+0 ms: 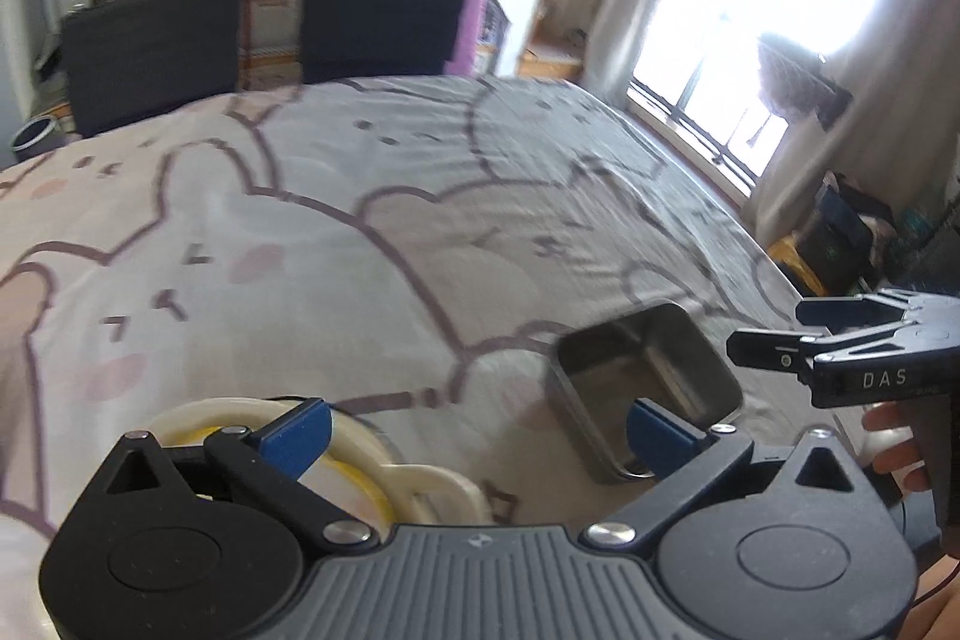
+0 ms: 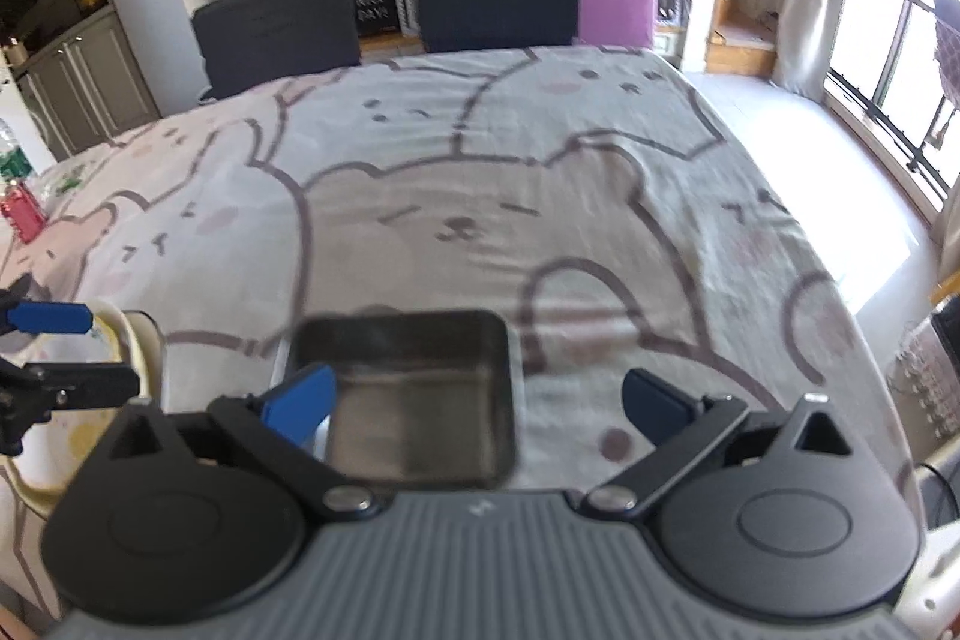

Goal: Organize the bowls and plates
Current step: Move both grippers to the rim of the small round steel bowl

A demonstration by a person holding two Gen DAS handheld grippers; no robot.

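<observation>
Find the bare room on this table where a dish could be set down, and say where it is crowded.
Free: the wide stretch of tablecloth from the metal tray out to the two chairs, and the strip between the tray and the window-side edge. Crowded: the near edge, where the cream bowl, the tray and both open grippers, left and right, sit close together.

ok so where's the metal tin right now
The metal tin sits on the tablecloth just ahead of the right gripper, near the table's front edge, with the cream bowl to its left.
</observation>
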